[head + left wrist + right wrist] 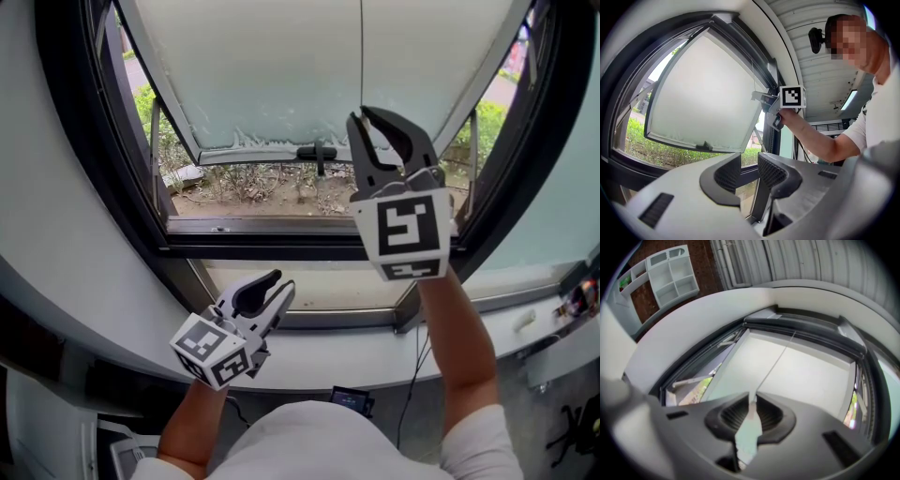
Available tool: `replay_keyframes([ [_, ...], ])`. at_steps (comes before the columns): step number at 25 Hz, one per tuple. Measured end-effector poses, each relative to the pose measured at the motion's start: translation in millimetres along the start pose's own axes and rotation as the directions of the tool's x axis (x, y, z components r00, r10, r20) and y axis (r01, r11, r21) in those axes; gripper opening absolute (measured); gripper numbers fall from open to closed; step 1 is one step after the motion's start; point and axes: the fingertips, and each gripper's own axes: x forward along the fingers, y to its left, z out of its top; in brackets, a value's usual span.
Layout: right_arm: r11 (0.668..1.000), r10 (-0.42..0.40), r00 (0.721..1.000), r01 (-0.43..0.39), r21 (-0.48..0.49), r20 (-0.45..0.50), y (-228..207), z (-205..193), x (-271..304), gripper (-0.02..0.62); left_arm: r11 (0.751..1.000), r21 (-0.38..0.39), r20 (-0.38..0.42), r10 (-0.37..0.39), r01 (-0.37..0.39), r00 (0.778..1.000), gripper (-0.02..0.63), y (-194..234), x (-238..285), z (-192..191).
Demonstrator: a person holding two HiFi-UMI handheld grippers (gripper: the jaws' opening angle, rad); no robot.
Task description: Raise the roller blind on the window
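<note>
Head view: left gripper (278,281) low, just above sill (319,358), jaws apart, nothing between; right gripper (364,116) raised, jaws pinched on thin pull cord (362,56); beyond, cord runs up across roller blind (281,66); blind's bottom bar (267,154) above ground outside (253,187)

A: Left side?
B: Left gripper (278,284) held low near the body, pointing level, jaws apart with nothing between them.
A: And the right?
B: Right gripper (361,114) raised on an outstretched bare forearm (464,342), tipped slightly upward, jaws pinched on a thin cord (362,56).
</note>
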Motion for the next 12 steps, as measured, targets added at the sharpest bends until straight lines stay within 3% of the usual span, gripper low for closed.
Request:
replay_keyframes([
  [12, 1.000, 0.003, 0.999, -0.004, -0.011, -0.035, 2.7, -6.1, 5.3, 0.052, 1.000, 0.009, -0.002, 0.010, -0.010, 1.000, 0.124, 1.2, -4.4, 2.7],
])
